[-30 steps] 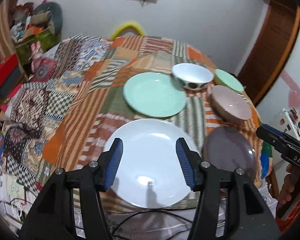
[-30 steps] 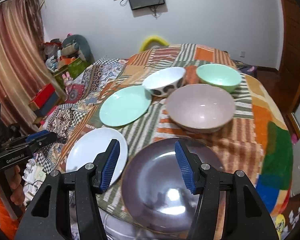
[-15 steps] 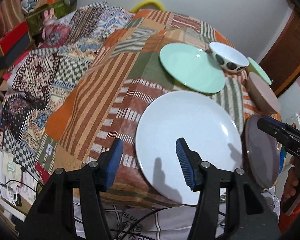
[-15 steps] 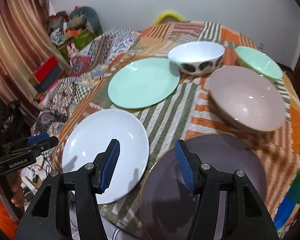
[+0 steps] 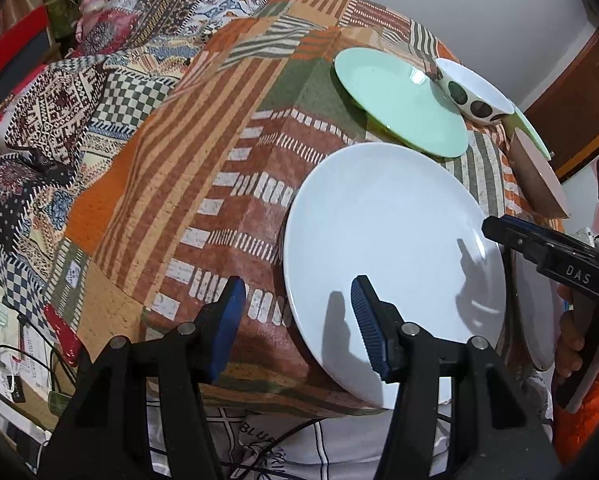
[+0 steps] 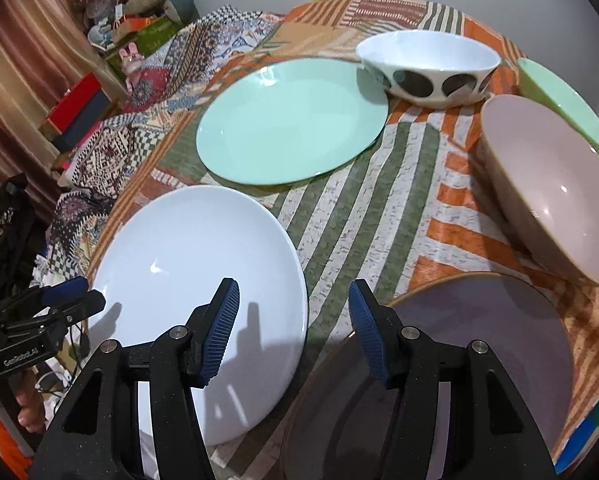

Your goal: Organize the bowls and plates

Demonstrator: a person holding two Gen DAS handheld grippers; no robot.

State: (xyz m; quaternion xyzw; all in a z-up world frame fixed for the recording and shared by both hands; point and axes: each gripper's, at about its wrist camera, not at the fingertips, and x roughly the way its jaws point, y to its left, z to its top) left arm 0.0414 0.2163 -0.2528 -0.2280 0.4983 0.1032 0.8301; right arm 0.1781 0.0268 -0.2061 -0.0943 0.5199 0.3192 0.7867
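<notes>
- Where the patchwork-covered surface curved toward the near edge, lay a white plate, flat, with its near rim out past that edge.
- Sat just right of it a dark purple plate, also at the near edge, the two close but apart.
- Lay beyond the white plate a mint-green plate, its near rim just short of the white one.
- Stood at the green plate's far right a white bowl with dark spots, touching or nearly touching it.
- Sat right of those a pinkish-beige bowl, and behind it a mint-green bowl.
- Hovered over the white plate's left rim: left hand-held gripper, jaws spread, nothing between them, right finger above the plate, left finger above the cloth.
- Hovered over the gap between white and purple plates: right hand-held gripper, jaws likewise spread and empty.
</notes>
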